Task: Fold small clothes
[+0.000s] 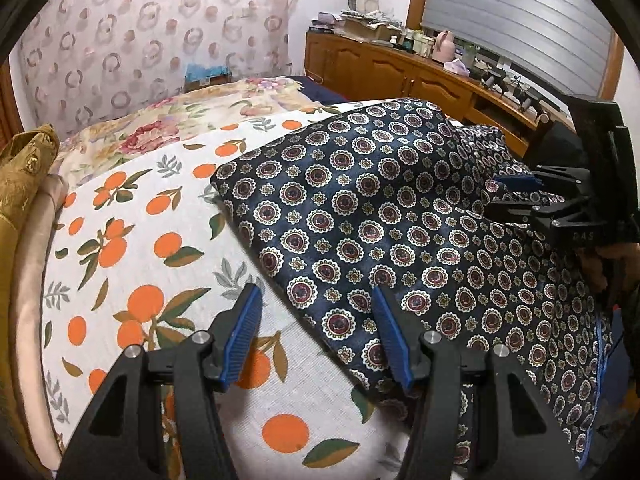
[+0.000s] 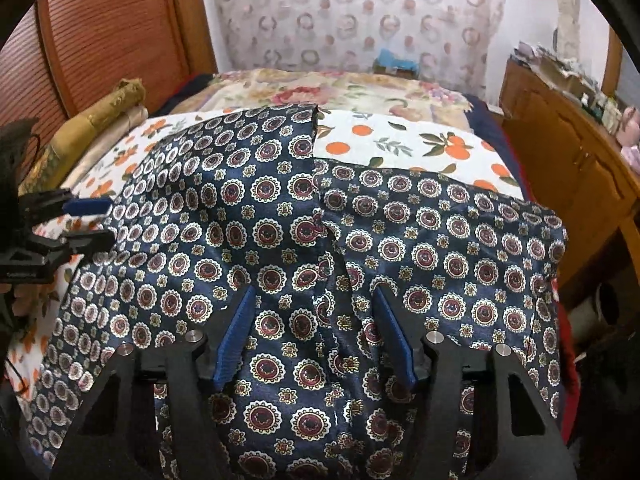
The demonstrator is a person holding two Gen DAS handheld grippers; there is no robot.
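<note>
A navy garment (image 1: 400, 216) printed with round red-and-white medallions lies spread on the bed's orange-print sheet (image 1: 132, 248). My left gripper (image 1: 315, 292) is open over the garment's left edge, with one blue pad above the sheet and the other above the cloth. In the right wrist view the garment (image 2: 248, 216) fills the middle, with a seam or split running down it. My right gripper (image 2: 314, 292) hangs open over that cloth, and its pads do not press on it. Each gripper also shows from the side in the other's view: the right gripper (image 1: 493, 193) and the left gripper (image 2: 111, 220).
A floral quilt (image 1: 176, 120) covers the far end of the bed. A gold cushion (image 1: 24, 176) lies along the bed's left side. A wooden cabinet (image 1: 400, 68) with clutter on top runs along the right. A patterned curtain (image 2: 360, 12) hangs behind.
</note>
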